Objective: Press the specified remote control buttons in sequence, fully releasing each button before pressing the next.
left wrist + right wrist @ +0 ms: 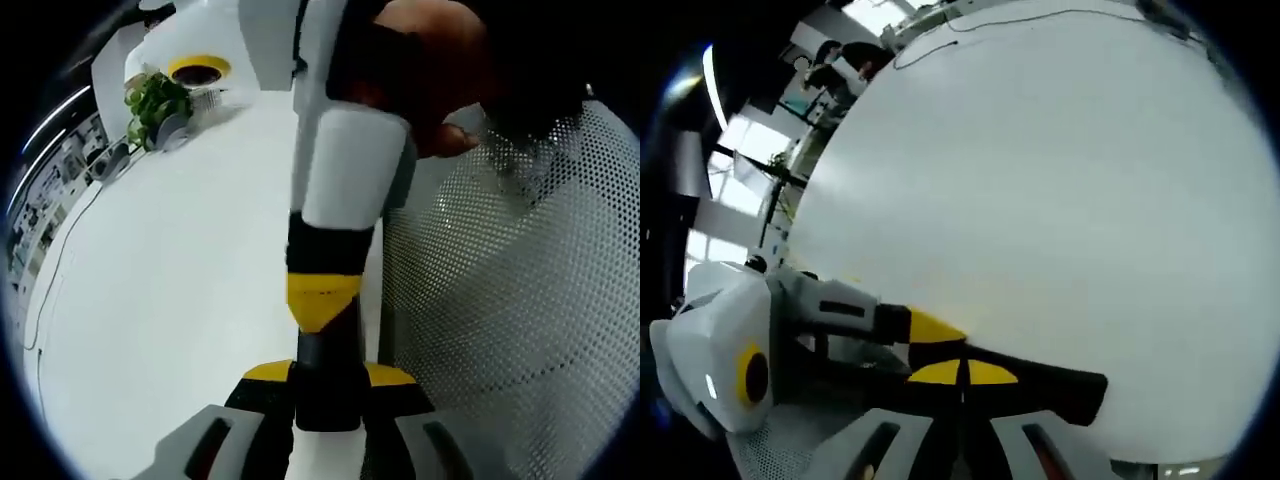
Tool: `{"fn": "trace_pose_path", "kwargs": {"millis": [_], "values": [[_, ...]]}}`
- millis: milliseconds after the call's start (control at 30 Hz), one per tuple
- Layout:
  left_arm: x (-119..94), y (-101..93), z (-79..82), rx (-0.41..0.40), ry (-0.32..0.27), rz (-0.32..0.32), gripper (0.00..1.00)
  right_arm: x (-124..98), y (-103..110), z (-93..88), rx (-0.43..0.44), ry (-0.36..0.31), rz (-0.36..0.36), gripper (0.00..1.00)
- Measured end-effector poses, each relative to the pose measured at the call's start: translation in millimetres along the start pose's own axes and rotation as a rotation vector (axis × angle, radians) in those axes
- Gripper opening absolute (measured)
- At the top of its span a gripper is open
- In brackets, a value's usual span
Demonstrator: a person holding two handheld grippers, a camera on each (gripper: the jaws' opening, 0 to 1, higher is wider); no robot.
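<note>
I see no clear remote; my left gripper (pixel 325 420) and right gripper (pixel 960 400) cross over the white table (pixel 170 300), and I cannot tell either one's opening.

— What's the remote control (pixel 1040 385) like?
— A slim black bar; its buttons are too dark to see.
— And where?
— Above the white desk (pixel 1040 180), one end between the jaws of the left tool (pixel 327 385).

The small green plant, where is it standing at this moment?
In the left gripper view the small green plant stands at the upper left, near the far edge of the white table, just beside a yellow-ringed round object.
</note>
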State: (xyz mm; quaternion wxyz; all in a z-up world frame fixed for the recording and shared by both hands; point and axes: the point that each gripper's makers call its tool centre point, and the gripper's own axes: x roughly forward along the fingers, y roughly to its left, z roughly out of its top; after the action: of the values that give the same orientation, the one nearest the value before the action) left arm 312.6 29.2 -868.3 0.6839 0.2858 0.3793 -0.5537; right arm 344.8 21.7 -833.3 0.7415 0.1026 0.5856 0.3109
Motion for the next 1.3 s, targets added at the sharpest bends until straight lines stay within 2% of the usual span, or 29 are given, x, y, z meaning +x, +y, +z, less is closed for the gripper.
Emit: {"fn": "trace_pose_path", "kwargs": {"millis": [167, 233, 267, 300, 400, 567, 733, 800, 867, 933, 1000, 1067, 1200, 1300], "values": [[1, 0.2, 1.0, -0.027, 0.02, 0.007, 0.25, -29, -10, 26.2, 0.015, -0.176, -0.045, 0.0], [1, -0.8, 1.3, -0.031, 0.036, 0.016, 0.25, -48, -6, 44.0, -0.014, -0.291, -0.052, 0.0], [2, -1.0, 0.8, -0.013, 0.049, 0.024, 0.25, -63, -2, 54.3, -0.052, -0.364, -0.073, 0.0], [2, -0.8, 0.4, 0.006, 0.061, 0.032, 0.25, -73, 1, 59.5, -0.084, -0.405, -0.086, 0.0], [2, -1.1, 1.5, -0.018, 0.094, 0.043, 0.25, -111, 13, 70.0, -0.214, -0.523, -0.154, 0.0], [3, 0.7, 0.9, -0.018, 0.097, 0.038, 0.25, -150, 12, 67.8, -0.365, -0.596, -0.294, 0.0], [3, 3.0, 0.7, -0.014, 0.099, 0.033, 0.25, -174, 8, 52.2, -0.332, -0.632, -0.3, 0.0], [2, 5.6, 0.5, -0.013, 0.101, 0.034, 0.25, -189, 4, 50.3, -0.334, -0.696, -0.326, 0.16], [1, 9.9, 0.1, -0.013, 0.104, 0.032, 0.25, -205, -7, 47.1, -0.361, -0.753, -0.405, 0.22], [1, 13.9, -0.1, -0.004, 0.111, 0.029, 0.25, -215, -20, 38.9, -0.342, -0.764, -0.468, 0.25], [1, 17.7, -0.7, 0.003, 0.117, 0.025, 0.25, -223, -26, 35.1, -0.331, -0.798, -0.501, 0.31], [0, 22.8, -1.6, 0.007, 0.124, 0.023, 0.25, -233, -31, 31.7, -0.309, -0.873, -0.535, 0.42], [-1, 33.5, -3.3, 0.014, 0.137, 0.02, 0.25, -232, -40, 25.7, -0.309, -0.896, -0.602, 0.59], [-2, 42.1, -4.5, 0.02, 0.148, 0.016, 0.25, -226, -42, 26.0, -0.309, -0.918, -0.624, 0.69]]}}
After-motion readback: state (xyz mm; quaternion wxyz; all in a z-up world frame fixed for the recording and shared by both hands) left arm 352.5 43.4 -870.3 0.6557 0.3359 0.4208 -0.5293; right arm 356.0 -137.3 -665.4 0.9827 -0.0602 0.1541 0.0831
